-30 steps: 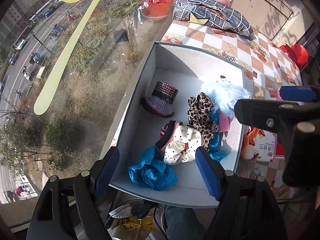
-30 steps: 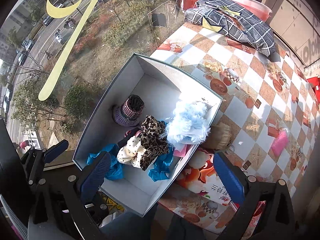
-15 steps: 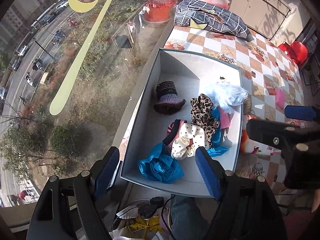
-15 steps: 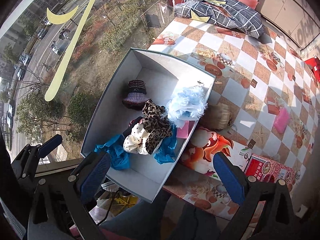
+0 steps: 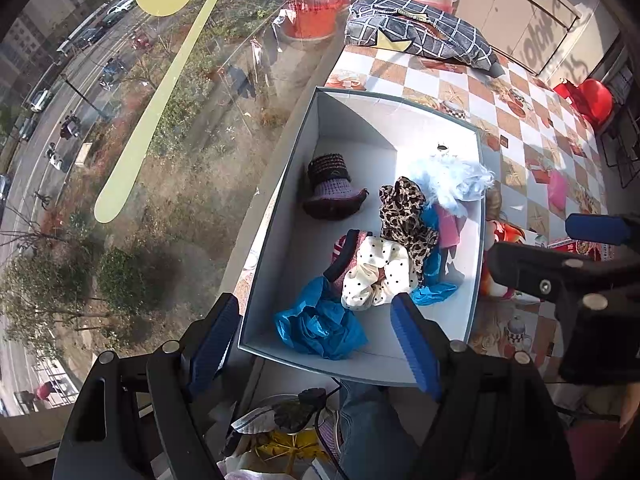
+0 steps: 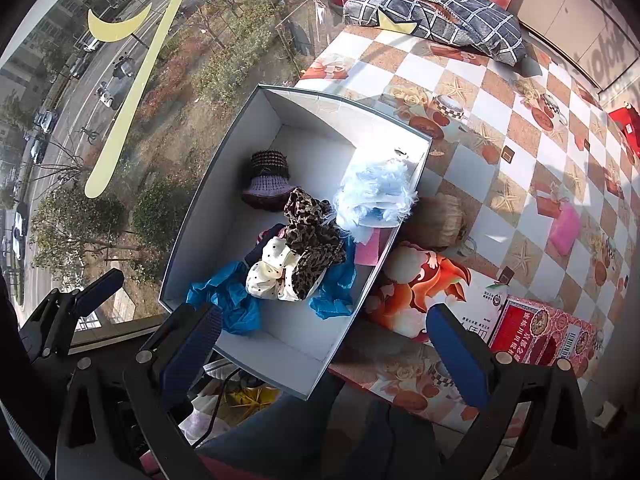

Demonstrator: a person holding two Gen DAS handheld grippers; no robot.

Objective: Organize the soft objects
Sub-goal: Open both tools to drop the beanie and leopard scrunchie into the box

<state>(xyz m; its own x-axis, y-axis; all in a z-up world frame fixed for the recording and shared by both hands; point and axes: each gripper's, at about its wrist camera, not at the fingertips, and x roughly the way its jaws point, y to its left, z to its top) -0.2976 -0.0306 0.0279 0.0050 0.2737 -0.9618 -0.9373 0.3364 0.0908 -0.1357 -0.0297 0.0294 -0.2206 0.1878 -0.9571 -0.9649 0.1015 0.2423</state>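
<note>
Cardboard box (image 6: 224, 184) is overhanging the worktop (image 6: 500, 92) edge; both empty, wide-open grippers, left gripper (image 5: 316, 344) and right gripper (image 6: 328, 352), are risking tipping it.

- Box (image 6: 224, 160): one
- Knitted hat (image 6: 266, 184): one
- Leopard scrunchie (image 6: 312, 236): one
- Dotted scrunchie (image 6: 270, 272): one
- Fluffy blue item (image 6: 376, 196): one
- Pillow (image 6: 436, 12): one
- Grippers: two, left (image 5: 316, 348), right (image 6: 324, 360)
</note>
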